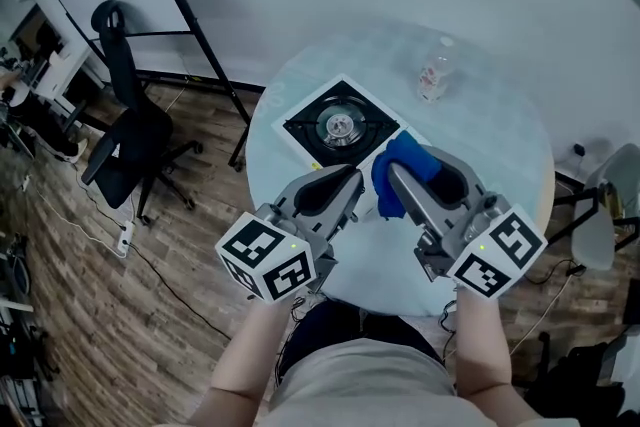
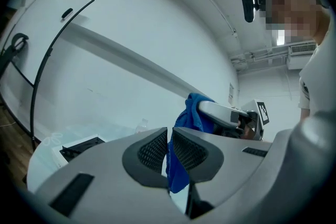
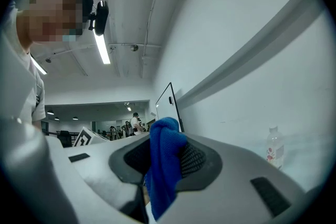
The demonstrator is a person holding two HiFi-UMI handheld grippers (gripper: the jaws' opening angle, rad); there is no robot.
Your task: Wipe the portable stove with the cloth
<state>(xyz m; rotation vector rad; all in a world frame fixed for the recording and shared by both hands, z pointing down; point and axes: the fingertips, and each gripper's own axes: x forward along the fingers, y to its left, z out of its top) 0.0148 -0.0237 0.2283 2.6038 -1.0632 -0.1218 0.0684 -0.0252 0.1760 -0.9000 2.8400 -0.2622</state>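
Note:
The portable stove (image 1: 340, 125), black with a round burner on a white base, sits on the far-left part of the round table (image 1: 500, 155); it also shows low at the left (image 2: 80, 146) in the left gripper view. A blue cloth (image 1: 404, 156) hangs from my right gripper (image 1: 393, 172), which is shut on it just this side of the stove. In the right gripper view the cloth (image 3: 161, 165) fills the gap between the jaws. My left gripper (image 1: 351, 178) is held beside it, jaws together and empty (image 2: 169, 147), with the cloth (image 2: 193, 112) hanging behind them.
A clear plastic bottle (image 1: 433, 73) stands on the table beyond the stove to the right, also visible in the right gripper view (image 3: 272, 149). A black office chair (image 1: 125, 140) and a black stand leg (image 1: 205, 50) are on the wooden floor at the left.

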